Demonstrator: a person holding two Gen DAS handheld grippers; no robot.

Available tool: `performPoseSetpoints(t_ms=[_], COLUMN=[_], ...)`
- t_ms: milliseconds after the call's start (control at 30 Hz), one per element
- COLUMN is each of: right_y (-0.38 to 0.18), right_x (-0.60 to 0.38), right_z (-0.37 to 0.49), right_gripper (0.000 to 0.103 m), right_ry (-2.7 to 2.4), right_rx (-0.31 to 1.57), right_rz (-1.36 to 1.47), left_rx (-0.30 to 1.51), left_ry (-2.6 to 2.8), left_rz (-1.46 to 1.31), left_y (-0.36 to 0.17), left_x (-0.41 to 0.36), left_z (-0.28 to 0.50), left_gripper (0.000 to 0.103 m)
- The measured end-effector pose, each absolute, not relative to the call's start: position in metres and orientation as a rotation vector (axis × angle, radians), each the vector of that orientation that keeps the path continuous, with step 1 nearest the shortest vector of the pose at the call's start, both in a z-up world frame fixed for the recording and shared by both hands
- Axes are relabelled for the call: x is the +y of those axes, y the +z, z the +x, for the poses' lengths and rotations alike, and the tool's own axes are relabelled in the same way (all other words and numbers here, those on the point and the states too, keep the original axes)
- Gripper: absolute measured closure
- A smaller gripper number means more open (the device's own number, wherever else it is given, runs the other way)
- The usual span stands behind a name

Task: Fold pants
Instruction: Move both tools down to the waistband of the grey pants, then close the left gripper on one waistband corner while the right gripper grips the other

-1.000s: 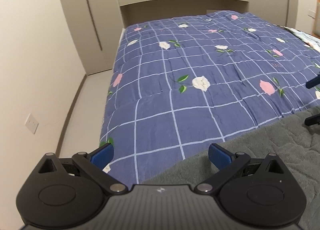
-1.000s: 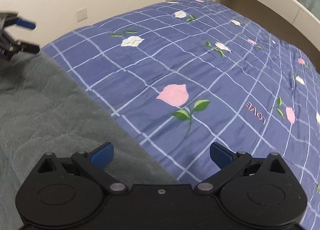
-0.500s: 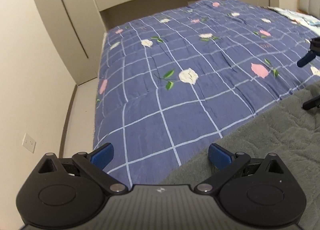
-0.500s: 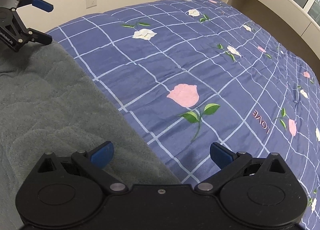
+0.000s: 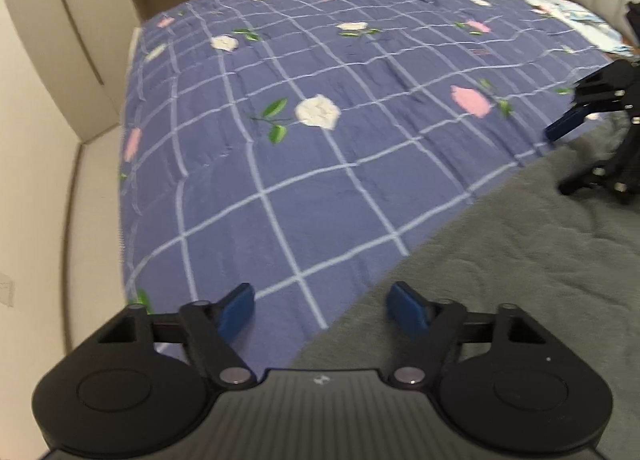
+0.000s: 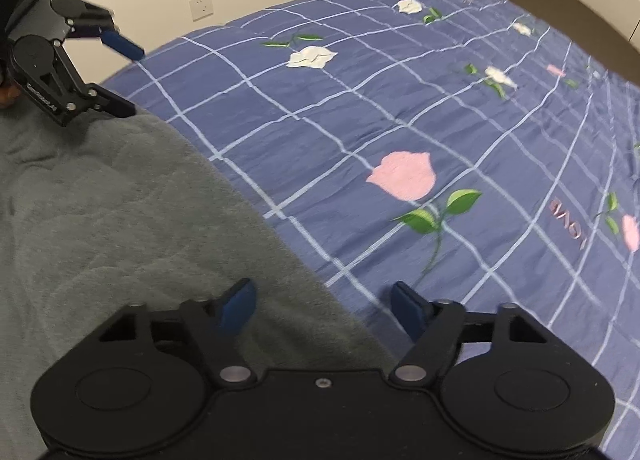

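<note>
Pants (image 5: 520, 280), grey and fleecy with a faint quilted texture, lie flat on the blue checked quilt (image 5: 320, 159) at the near side of the bed, their straight edge running diagonally across both wrist views. Left gripper (image 5: 322, 306) sits over one end of that edge, one blue pad above quilt, the other above fabric; its jaws have just been closing but a clear gap remains and nothing is pinched yet. Right gripper (image 6: 324, 304) is the same at the other end of the edge, jaws partway in, also just closing, straddling the cloth border, not gripping as far as I can tell. To do this step well, probably: drop both low enough to catch the edge, take only the pants layer and not the quilt, close both together, keep the edge taut between them before lifting. The fabric looks thick and soft, mostly smooth, few wrinkles. Farther out are flower prints on the quilt, then beige cabinets (image 5: 72, 39) and a wall socket (image 6: 201, 5).
</note>
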State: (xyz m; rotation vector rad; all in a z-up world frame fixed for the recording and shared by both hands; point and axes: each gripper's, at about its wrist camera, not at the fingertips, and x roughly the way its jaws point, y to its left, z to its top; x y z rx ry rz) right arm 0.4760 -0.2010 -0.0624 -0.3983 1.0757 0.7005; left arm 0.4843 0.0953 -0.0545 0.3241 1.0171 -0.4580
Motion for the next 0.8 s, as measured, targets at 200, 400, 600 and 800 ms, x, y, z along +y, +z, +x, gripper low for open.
performPoseSetpoints(t_ms=[200,400,600,800], right_y=[-0.061,-0.053,-0.047,-0.043], right_x=[-0.198,-0.188,-0.182,-0.175], right_z=[0.473,0.462,0.453,0.444], right_gripper=[0.065,0.082,0.087,0.091], right_ry=[0.72,0.687,0.649,0.611], right_rx=[1.12,1.107,1.077,1.042], right_rz=[-0.352,-0.44,-0.502,-0.56], left_rx=[1.098,1.053,1.071,1.104], left_ry=[-0.542,-0.5,-0.501,-0.515], left_rz=[0.273,0.34,0.325,0.317], left_y=[-0.055,-0.041,-0.037,-0.041], left_x=[0.092,0.081,0.081,0.08], left_z=[0.482,0.47,0.469,0.465], left_gripper=[0.061,0.067,0.054,0.085])
